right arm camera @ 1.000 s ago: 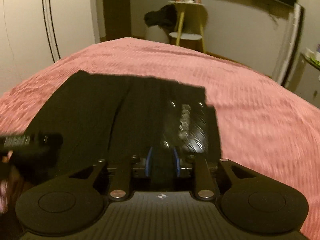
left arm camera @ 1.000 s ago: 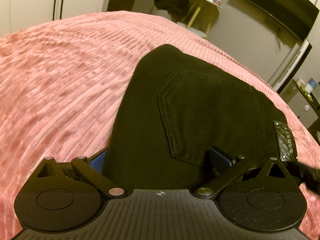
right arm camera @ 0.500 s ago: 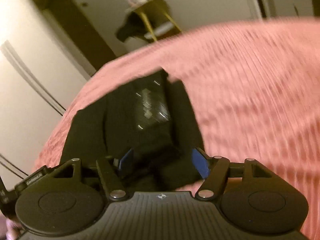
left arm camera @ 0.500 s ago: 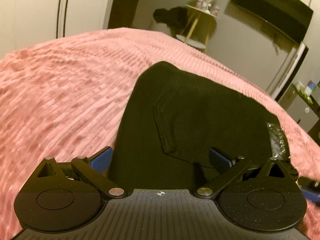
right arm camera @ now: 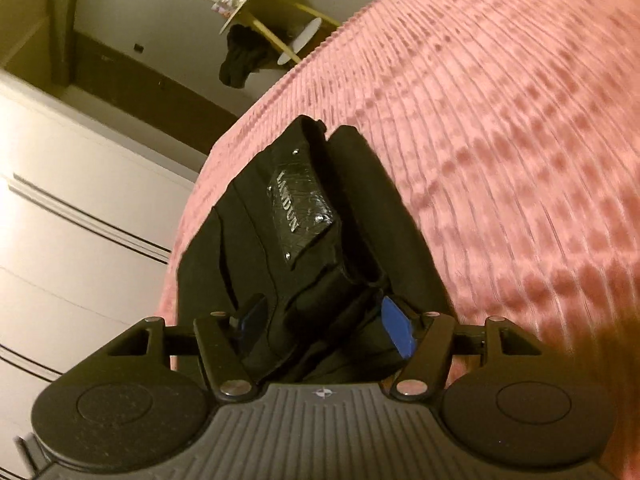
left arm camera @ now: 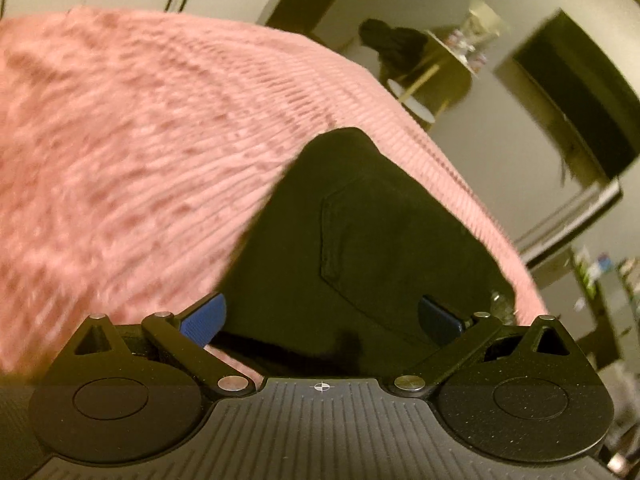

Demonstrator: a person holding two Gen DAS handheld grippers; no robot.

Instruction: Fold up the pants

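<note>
Black pants (left arm camera: 372,240) lie folded on a pink ribbed bedspread (left arm camera: 140,152), back pocket facing up. My left gripper (left arm camera: 320,316) is open, its blue pads wide apart at the near edge of the pants, gripping nothing. In the right wrist view the pants (right arm camera: 280,240) show their waistband with a shiny "LANDUN" patch (right arm camera: 300,208). My right gripper (right arm camera: 324,320) is open, and the waistband end of the fabric sits loose between its blue pads.
The pink bedspread (right arm camera: 500,140) fills most of both views. A small yellow side table (right arm camera: 272,8) with dark clothing draped on it stands past the bed's far edge. A white wardrobe (right arm camera: 72,200) is at the left, and a dark screen (left arm camera: 572,100) hangs on the wall.
My right gripper opened from shut on the waistband and rolled sideways. My left gripper stayed open and drew back a little, tilting so the room swings into view.
</note>
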